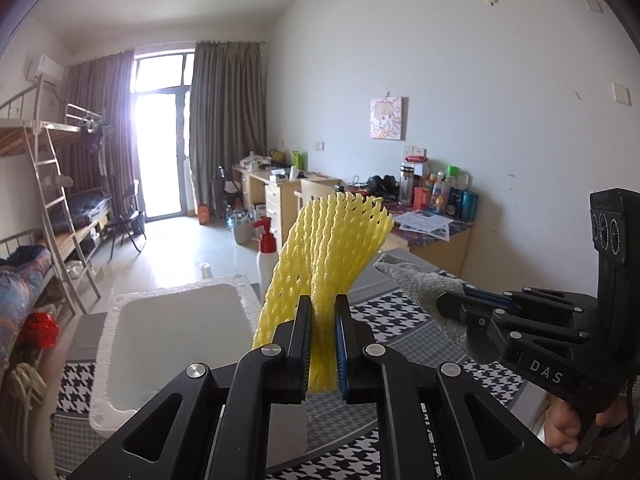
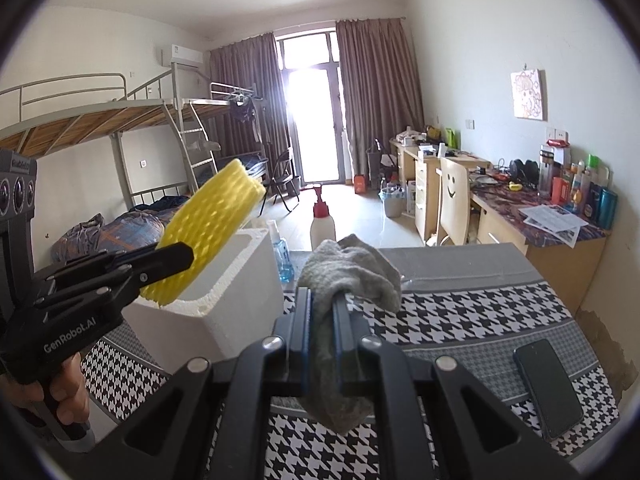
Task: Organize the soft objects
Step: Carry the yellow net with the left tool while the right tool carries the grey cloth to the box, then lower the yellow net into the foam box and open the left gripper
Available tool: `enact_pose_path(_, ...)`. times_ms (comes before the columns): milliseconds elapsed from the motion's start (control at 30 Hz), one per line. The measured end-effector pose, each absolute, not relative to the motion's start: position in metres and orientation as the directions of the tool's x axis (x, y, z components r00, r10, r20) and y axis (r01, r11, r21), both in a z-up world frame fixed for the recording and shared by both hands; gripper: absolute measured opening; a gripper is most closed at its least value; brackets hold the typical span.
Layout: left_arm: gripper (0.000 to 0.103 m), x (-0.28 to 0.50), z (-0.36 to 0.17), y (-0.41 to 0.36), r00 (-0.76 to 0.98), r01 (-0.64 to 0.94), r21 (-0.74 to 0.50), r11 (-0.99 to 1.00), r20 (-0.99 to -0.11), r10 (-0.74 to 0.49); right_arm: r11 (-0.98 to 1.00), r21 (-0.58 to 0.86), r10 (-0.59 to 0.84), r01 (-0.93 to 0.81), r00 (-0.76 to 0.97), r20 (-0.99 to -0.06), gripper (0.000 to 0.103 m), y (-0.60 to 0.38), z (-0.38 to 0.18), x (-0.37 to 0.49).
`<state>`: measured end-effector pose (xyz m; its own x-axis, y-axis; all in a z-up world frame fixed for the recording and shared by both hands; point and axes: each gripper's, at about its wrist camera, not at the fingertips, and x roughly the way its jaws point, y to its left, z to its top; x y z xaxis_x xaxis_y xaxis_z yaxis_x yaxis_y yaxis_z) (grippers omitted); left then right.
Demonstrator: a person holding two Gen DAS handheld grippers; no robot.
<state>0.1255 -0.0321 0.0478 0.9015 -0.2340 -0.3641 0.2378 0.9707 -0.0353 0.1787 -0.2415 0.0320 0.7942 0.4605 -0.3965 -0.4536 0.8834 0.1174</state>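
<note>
- Right now my left gripper (image 1: 324, 336) has its jaws clamped on the yellow foam net (image 1: 324, 264), which stands up from between them and fans out and leans to the right at its top.
- From the right wrist view, that net hangs in the air just above the near corner of the white foam box (image 2: 224, 296), not resting in it.
- My right gripper (image 2: 322, 344) has its jaws closed on the grey cloth (image 2: 344, 280); the cloth bunches in a lump past the fingertips and a tail droops below them.
- Both soft things are held clear of the table (image 2: 472, 312), which wears a black-and-white houndstooth cover.
- I see the two grippers near each other, the right one to the side of the net, its cloth tip pointing toward it without touching.
- On the table to my right lies a dark phone (image 2: 548, 388), flat and well apart from the cloth.
- The foam box sits on the left part of the table, open at the top; its inside looks bare in the left wrist view.
- Just behind the box stand a small blue spray bottle (image 2: 280, 252) and a white bottle with a red pump (image 2: 322, 224).
- Farther off, a cluttered desk (image 2: 560, 232) runs along the right wall, a bunk bed (image 2: 120, 120) stands at the left, and a curtained glass door (image 2: 312, 112) glares at the far end.
</note>
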Motion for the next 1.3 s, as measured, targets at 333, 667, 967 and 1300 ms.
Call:
enact_pose_path(333, 0.011, 0.127, 0.055, -0.014, 0.927, 0.158, -0.028, 0.987, -0.342, -0.158, 0.859, 0.097, 0.5, -0.502, 0.783, -0.37, 0.012, -0.223, 0.041, 0.181)
enact_pose_path(667, 0.011, 0.133, 0.052, 0.004, 0.935, 0.07, -0.027, 0.997, -0.346, -0.075, 0.82, 0.093, 0.557, -0.565, 0.749, -0.359, 0.012, -0.202, 0.045, 0.189)
enact_pose_path(967, 0.011, 0.136, 0.049, 0.015, 0.936, 0.017, -0.019, 1.0, -0.351, -0.023, 0.783, 0.094, 0.602, -0.614, 0.712, -0.363, 0.012, -0.18, 0.046, 0.196)
enact_pose_path(1300, 0.011, 0.152, 0.043, 0.025, 0.922, -0.019, -0.034, 0.999, -0.387, 0.004, 0.762, 0.086, 0.622, -0.642, 0.688, -0.374, 0.012, -0.164, 0.047, 0.198)
